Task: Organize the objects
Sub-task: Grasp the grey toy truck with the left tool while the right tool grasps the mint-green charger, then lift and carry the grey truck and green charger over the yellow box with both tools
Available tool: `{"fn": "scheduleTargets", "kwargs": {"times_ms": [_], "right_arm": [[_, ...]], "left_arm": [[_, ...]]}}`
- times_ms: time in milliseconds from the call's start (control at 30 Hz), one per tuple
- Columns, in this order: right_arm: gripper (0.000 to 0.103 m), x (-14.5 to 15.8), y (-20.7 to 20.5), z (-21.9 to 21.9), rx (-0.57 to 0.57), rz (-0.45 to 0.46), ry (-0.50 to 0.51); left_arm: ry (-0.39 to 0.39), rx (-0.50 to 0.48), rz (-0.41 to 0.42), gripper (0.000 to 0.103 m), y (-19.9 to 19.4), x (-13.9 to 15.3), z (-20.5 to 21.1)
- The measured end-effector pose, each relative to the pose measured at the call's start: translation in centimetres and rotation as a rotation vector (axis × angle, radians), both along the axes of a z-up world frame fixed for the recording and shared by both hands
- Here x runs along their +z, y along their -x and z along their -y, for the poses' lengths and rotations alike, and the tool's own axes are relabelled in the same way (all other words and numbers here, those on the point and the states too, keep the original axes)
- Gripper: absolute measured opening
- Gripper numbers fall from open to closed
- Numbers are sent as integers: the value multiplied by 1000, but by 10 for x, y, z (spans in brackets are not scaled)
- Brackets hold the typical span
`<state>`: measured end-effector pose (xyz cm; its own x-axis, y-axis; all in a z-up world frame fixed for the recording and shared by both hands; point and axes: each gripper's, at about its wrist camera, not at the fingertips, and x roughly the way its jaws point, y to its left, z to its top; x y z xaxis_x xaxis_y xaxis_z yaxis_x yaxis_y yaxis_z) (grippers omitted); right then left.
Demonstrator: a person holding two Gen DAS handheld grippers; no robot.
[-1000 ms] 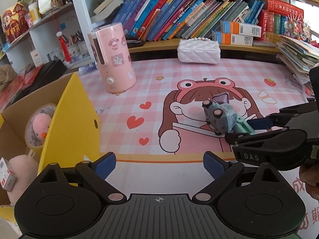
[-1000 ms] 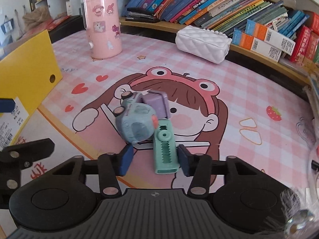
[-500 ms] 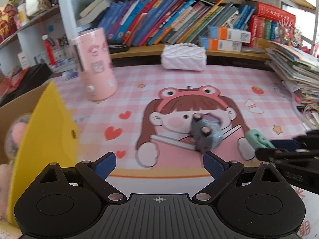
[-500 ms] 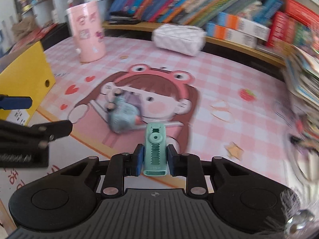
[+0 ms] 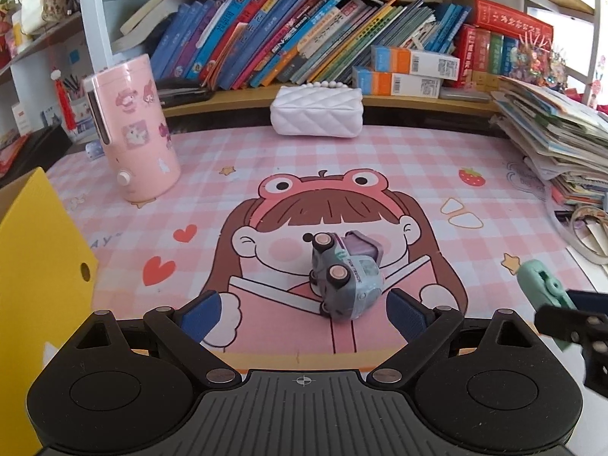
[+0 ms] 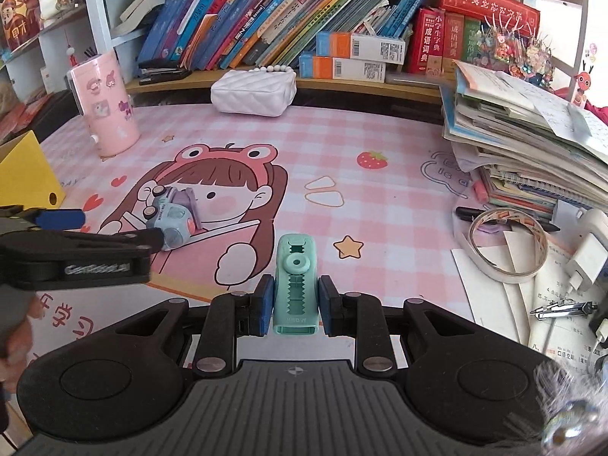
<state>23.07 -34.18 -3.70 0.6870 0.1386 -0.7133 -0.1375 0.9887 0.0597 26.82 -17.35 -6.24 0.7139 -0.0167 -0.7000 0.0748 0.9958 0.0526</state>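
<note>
Right wrist: right claw (image 6: 295,306) clamps mint stapler (image 6: 295,281) above pink cartoon mat (image 6: 380,190).

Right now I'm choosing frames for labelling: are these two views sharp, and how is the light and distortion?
Left wrist view: sharp, the grey-blue toy car crisp; even daylight, the shelf of books bowed by the fisheye. Right wrist view: also sharp, the mint-green plastic crocodile-shaped clip clear in the right hand-held gripper; bright window glare top right, edges curved.

My right gripper (image 6: 295,309) clamps a mint-green crocodile-shaped clip (image 6: 295,287); a grey-blue toy car (image 5: 344,279) lies tipped on my pink desk mat (image 5: 399,159).
</note>
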Motion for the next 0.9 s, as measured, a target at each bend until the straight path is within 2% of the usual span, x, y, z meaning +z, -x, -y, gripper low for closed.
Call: {"fn": "scheduleTargets", "kwargs": {"times_ms": [133, 233, 433, 500, 600, 733, 900], "right_arm": [[23, 0, 0, 0, 0, -1, 0], [23, 1, -1, -1, 0, 3, 8], [23, 2, -3, 3, -12, 3, 16], [23, 2, -3, 5, -20, 0, 17], [23, 2, -1, 9, -32, -5, 15], [23, 2, 0, 9, -46, -16, 3], [23, 5, 4, 3, -47, -16, -6]], "left_arm": [[20, 34, -15, 94, -13, -5, 3], [18, -11, 4, 93, -21, -4, 16], [-6, -24, -34, 76, -37, -19, 28], [-3, -16, -48, 68, -40, -23, 27], [21, -21, -43, 50, -42, -25, 26], [31, -35, -47, 42, -37, -21, 23], [71, -38, -4, 42, -14, 0, 8]]}}
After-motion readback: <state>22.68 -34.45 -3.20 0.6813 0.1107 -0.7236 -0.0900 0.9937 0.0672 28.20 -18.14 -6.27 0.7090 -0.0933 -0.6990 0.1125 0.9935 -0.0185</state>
